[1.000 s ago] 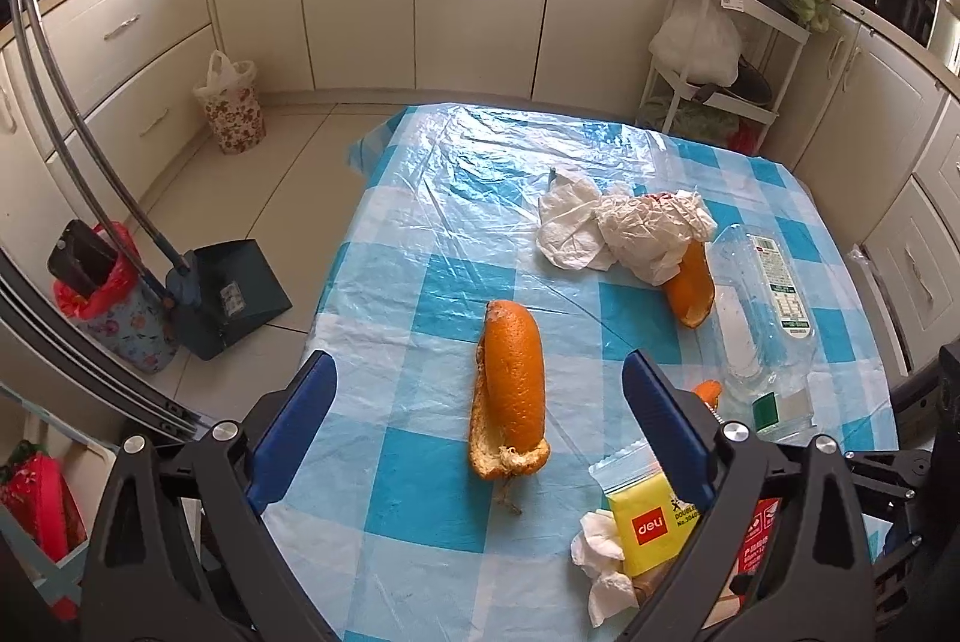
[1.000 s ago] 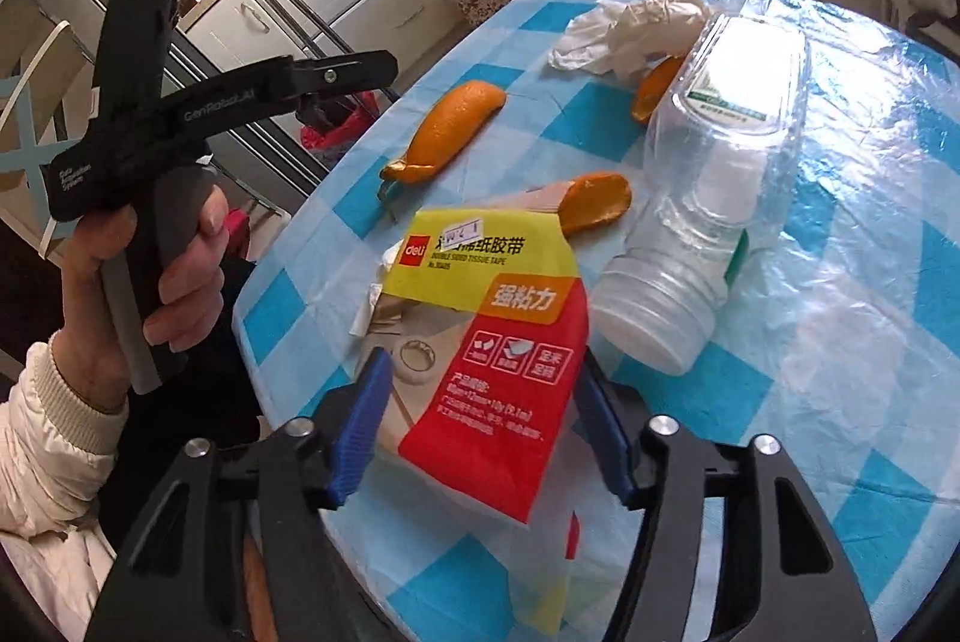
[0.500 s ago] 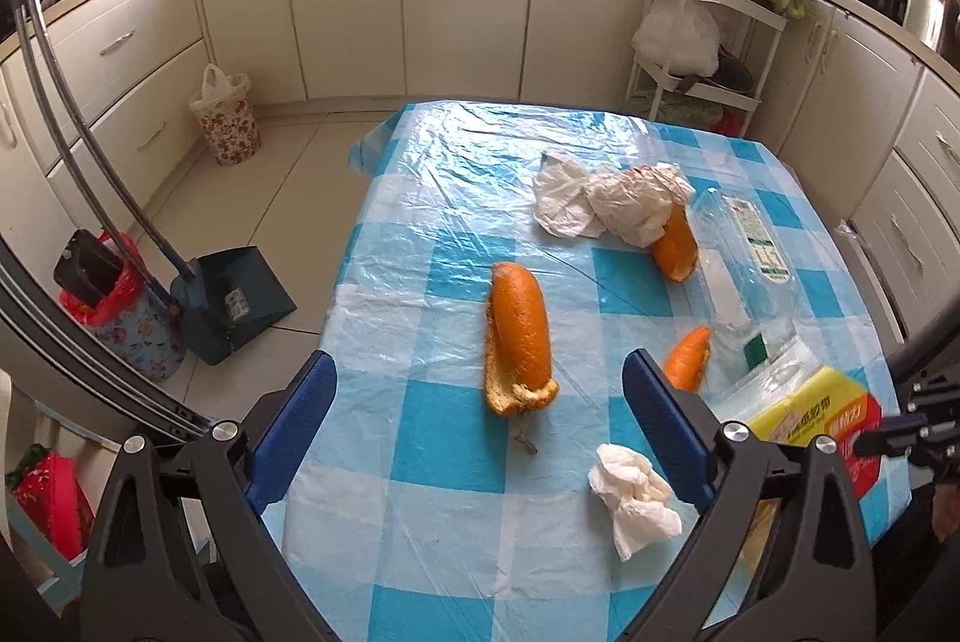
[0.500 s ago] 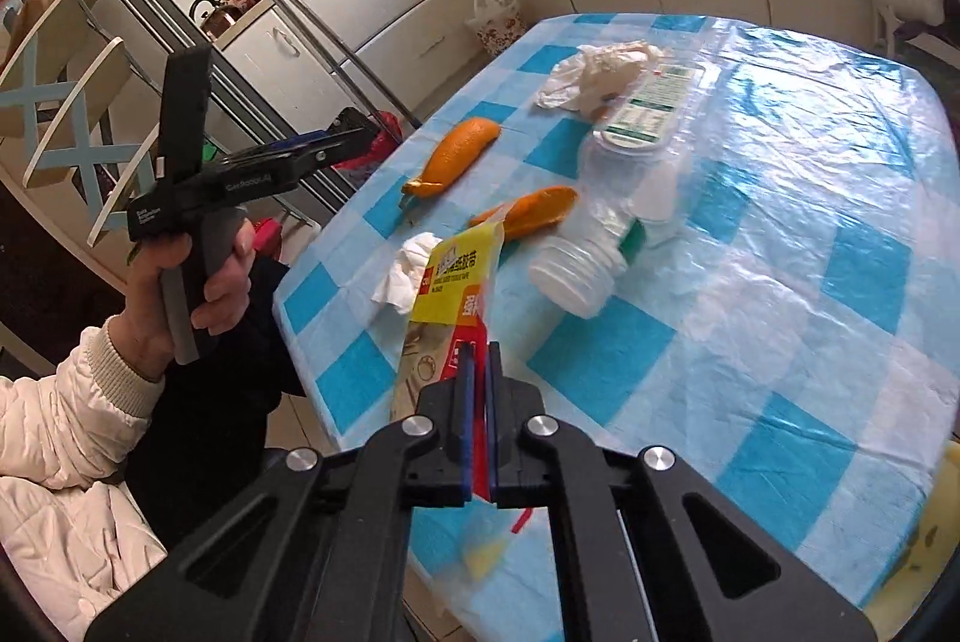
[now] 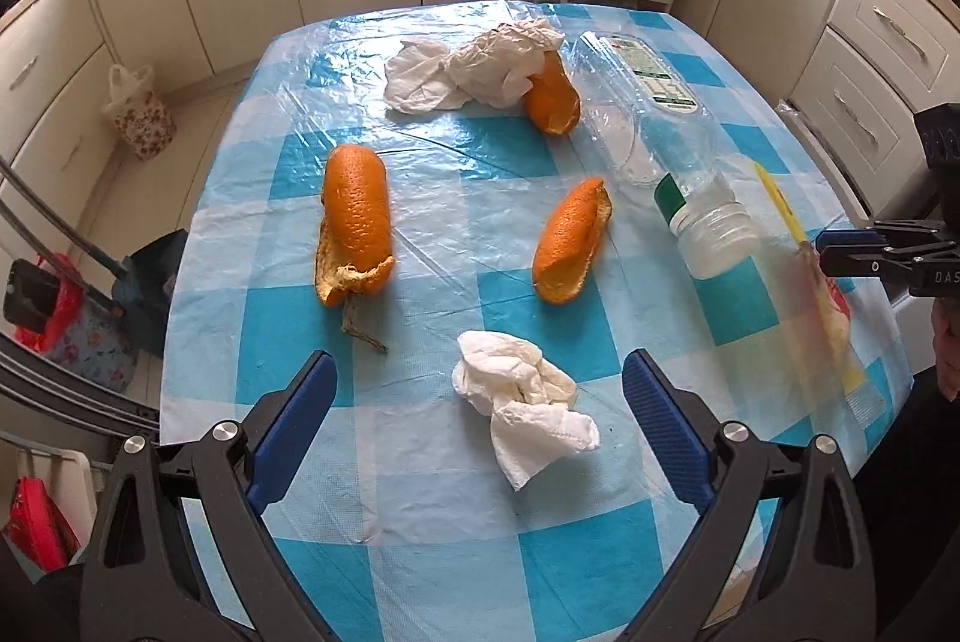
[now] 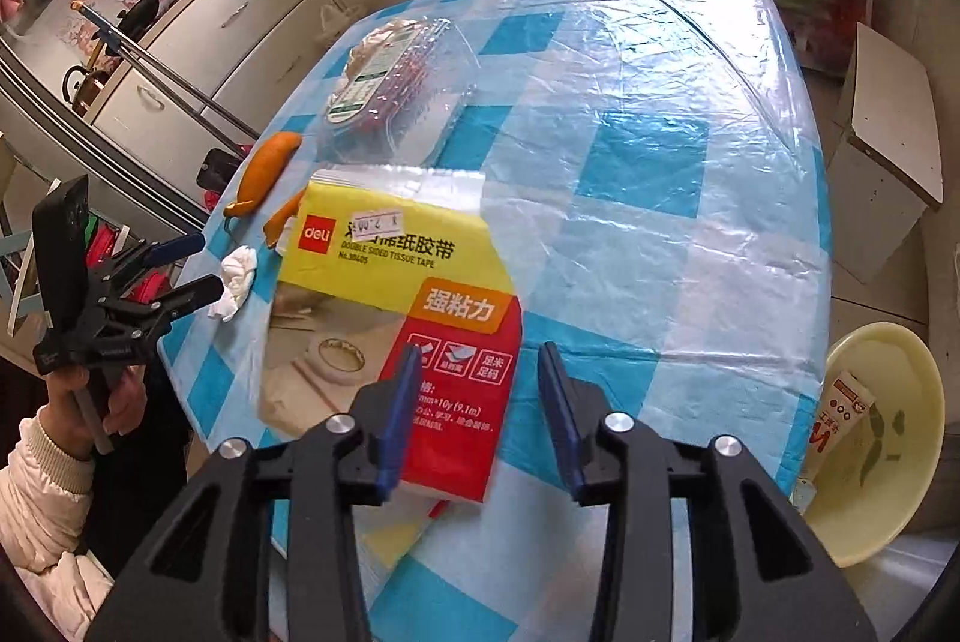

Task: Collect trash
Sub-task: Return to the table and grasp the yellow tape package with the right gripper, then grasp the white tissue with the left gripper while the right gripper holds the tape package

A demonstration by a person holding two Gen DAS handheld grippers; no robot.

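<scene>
My right hand-held gripper (image 6: 477,411) releases the tape packet (image 6: 396,306).
Its jaws, clamped a moment ago, have just been opening; the packet sits loose between them above the bench (image 6: 660,222) edge. My left hand-held gripper (image 5: 474,423) gapes wide, now nearer the crumpled tissue (image 5: 522,396).

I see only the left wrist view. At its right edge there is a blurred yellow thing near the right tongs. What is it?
Observer: A packet of double-sided tape, a yellow and red card in a clear bag.
Operator: Do the right tongs grip it?
Observer: No. The right tongs have just been opening; the packet's corner sits between the jaws, not pinched.
Operator: Is any container near?
Observer: A pale yellow basin sits low on the right, a carton inside.
</scene>
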